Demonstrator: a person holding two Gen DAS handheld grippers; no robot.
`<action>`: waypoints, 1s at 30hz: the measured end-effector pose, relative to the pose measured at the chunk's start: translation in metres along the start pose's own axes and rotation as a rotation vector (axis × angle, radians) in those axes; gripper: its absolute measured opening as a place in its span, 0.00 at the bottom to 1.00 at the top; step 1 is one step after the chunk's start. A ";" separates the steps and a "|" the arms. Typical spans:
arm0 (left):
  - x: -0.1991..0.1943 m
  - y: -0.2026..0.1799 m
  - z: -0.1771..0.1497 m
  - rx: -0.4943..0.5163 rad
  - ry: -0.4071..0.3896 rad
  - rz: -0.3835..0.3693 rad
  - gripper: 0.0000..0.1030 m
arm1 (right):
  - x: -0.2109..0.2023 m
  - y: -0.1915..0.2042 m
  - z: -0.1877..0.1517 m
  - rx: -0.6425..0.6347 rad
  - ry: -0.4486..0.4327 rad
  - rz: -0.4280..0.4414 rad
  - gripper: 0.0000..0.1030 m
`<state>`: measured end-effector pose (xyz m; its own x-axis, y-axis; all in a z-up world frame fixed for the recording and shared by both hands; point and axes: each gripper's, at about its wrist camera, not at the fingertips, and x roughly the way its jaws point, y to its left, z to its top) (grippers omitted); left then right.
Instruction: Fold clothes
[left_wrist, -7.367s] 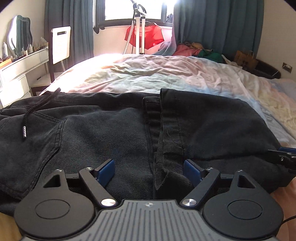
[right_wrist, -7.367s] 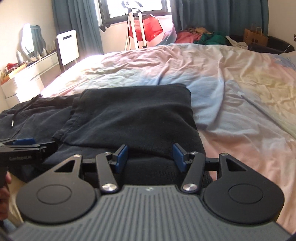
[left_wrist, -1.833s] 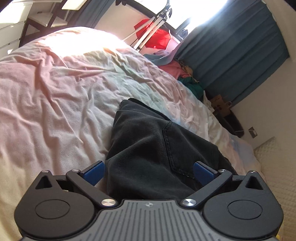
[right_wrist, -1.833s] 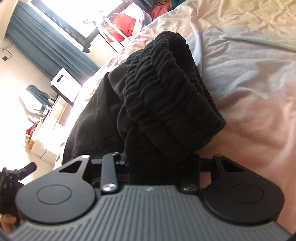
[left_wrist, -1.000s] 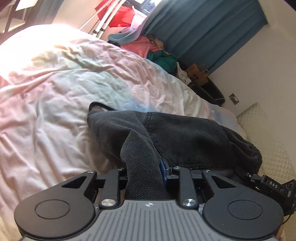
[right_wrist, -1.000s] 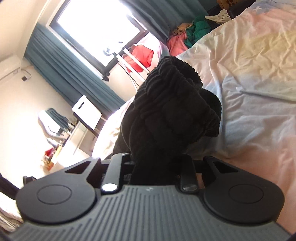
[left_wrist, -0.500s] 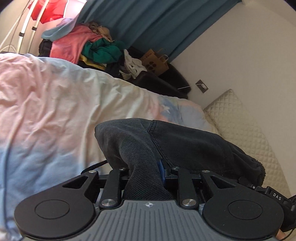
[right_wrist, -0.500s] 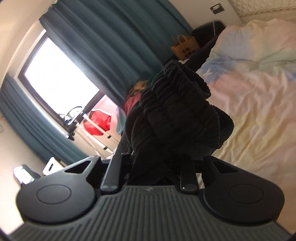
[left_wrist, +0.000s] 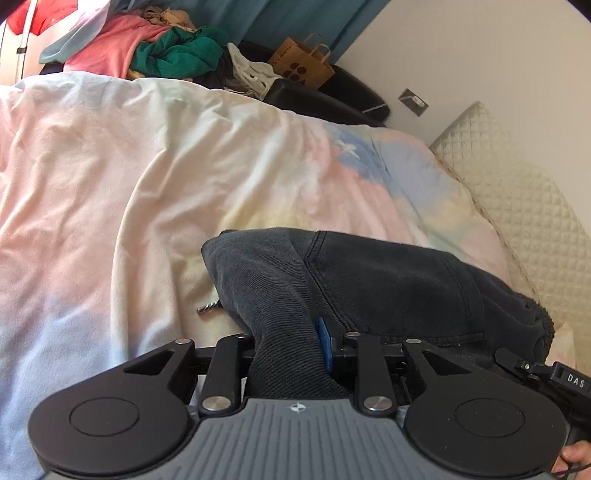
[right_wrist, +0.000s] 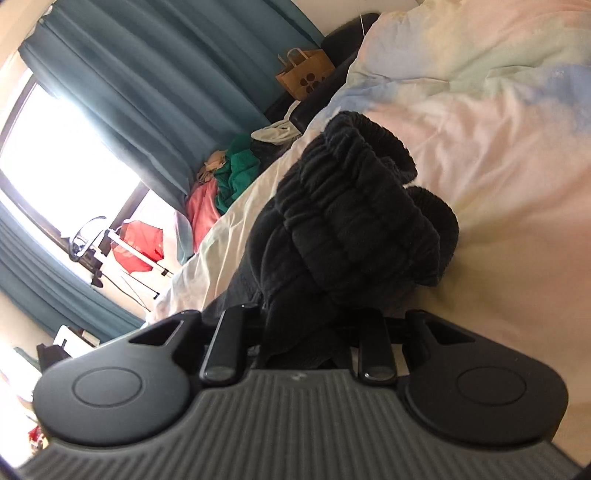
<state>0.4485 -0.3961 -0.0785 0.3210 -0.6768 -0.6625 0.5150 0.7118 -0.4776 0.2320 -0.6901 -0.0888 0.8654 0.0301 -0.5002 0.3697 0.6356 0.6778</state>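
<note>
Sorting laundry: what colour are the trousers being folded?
Faded black trousers; clearest in the left wrist view.

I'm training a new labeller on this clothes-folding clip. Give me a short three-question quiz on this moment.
1. True or false: the left gripper has its jaws open and empty.
2. What does the right gripper hold? A) a green top B) the black trousers C) a paper bag
3. Fill in: the brown paper bag stands beyond the far edge of the ____.

Key: 1. false, they are shut on the trousers. 2. B. 3. bed.
</note>
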 end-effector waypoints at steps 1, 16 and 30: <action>0.000 0.005 -0.010 -0.011 0.015 -0.003 0.26 | -0.002 -0.004 -0.009 0.004 0.016 -0.004 0.26; -0.080 -0.024 -0.052 0.127 -0.059 0.139 0.52 | -0.063 -0.018 -0.068 0.137 0.070 -0.194 0.39; -0.309 -0.145 -0.083 0.327 -0.281 0.113 0.90 | -0.238 0.136 -0.072 -0.264 -0.108 -0.138 0.39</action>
<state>0.2084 -0.2744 0.1475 0.5703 -0.6550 -0.4957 0.6738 0.7182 -0.1738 0.0519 -0.5549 0.0835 0.8494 -0.1431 -0.5079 0.3976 0.8065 0.4376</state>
